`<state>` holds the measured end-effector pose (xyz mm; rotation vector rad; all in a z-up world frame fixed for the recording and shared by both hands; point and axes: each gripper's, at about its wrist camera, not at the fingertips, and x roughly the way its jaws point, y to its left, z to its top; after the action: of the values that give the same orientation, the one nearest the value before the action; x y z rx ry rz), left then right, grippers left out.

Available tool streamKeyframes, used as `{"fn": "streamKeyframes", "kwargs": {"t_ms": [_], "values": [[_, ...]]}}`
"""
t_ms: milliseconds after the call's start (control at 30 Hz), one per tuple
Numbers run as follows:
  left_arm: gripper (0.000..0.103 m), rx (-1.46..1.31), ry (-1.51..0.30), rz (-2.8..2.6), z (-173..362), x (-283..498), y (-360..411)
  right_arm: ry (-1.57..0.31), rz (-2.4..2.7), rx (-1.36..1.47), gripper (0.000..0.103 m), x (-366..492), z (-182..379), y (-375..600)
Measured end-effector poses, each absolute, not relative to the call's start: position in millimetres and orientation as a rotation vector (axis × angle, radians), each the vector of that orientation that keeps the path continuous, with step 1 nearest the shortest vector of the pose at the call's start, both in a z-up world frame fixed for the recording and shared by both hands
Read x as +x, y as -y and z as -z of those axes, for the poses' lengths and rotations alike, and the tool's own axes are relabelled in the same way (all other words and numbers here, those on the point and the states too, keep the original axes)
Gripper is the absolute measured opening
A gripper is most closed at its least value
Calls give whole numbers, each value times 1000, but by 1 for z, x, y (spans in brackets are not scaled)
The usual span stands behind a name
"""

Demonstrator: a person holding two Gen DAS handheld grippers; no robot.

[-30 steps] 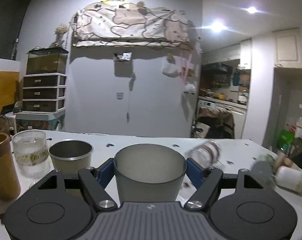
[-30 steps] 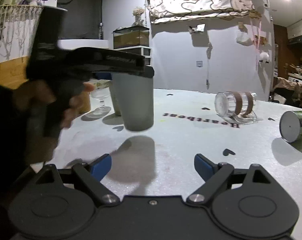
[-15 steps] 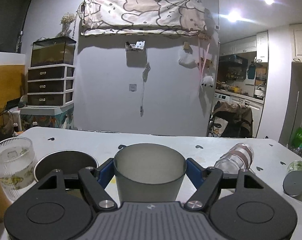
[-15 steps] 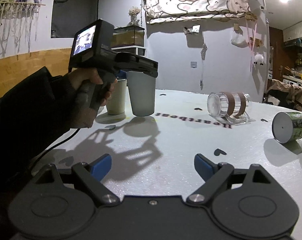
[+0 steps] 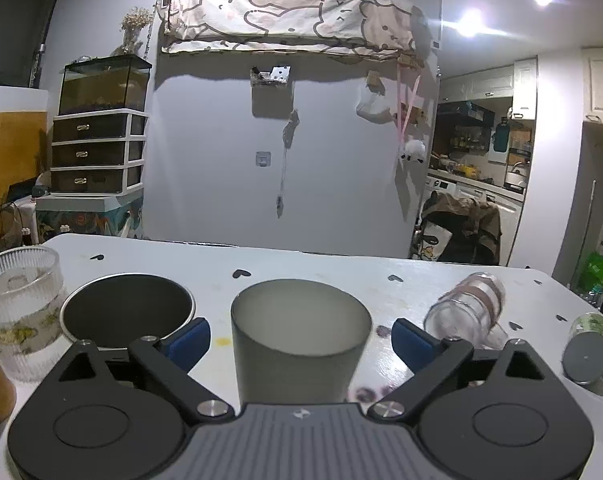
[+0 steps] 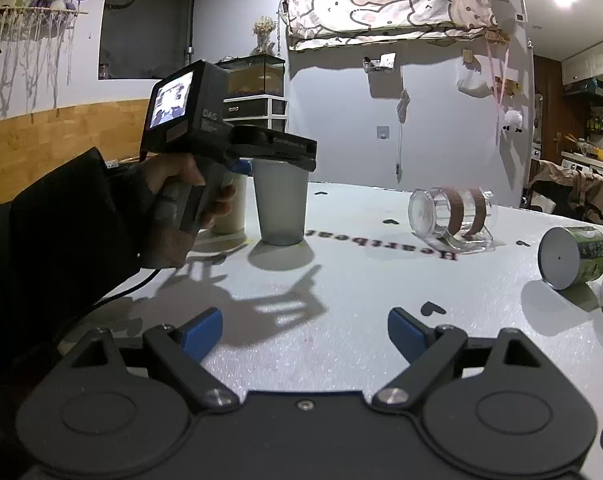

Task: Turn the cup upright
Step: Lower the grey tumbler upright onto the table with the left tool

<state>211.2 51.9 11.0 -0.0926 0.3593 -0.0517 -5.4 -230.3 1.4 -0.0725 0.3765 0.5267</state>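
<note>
With my left gripper spread apart around the grey cup, upright on the counter beside the steel cup, and right gripper apart, withdrawing crookedly could topple it.

The cup is a frosted, translucent grey, and the surface under it is white, dotted with small black hearts and lettered in dark red-brown. Both the left gripper and the right gripper are matt black with bright blue fingertip pads. Nearby lie a clear glass jar ringed with two brown bands, a can with a grey base and green label, and a silver-rimmed metal cup, dark inside.
</note>
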Motion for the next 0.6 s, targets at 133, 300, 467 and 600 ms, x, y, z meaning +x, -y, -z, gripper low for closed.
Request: {"fn": "streamKeyframes", "kwargs": {"t_ms": [133,300,467,600], "values": [[101,-98,-363,59,-15,185,-54,-356,-526,-57,90,-6,-6,234],[103,-66,-317,69,-21,135,-54,-323,-518,-53,91,-7,-12,235],[103,-29,-268,44,-26,89,-52,-292,-499,-55,93,-3,-19,235],[103,19,-253,31,-27,53,-47,-264,-487,-48,94,-2,-26,237]]}}
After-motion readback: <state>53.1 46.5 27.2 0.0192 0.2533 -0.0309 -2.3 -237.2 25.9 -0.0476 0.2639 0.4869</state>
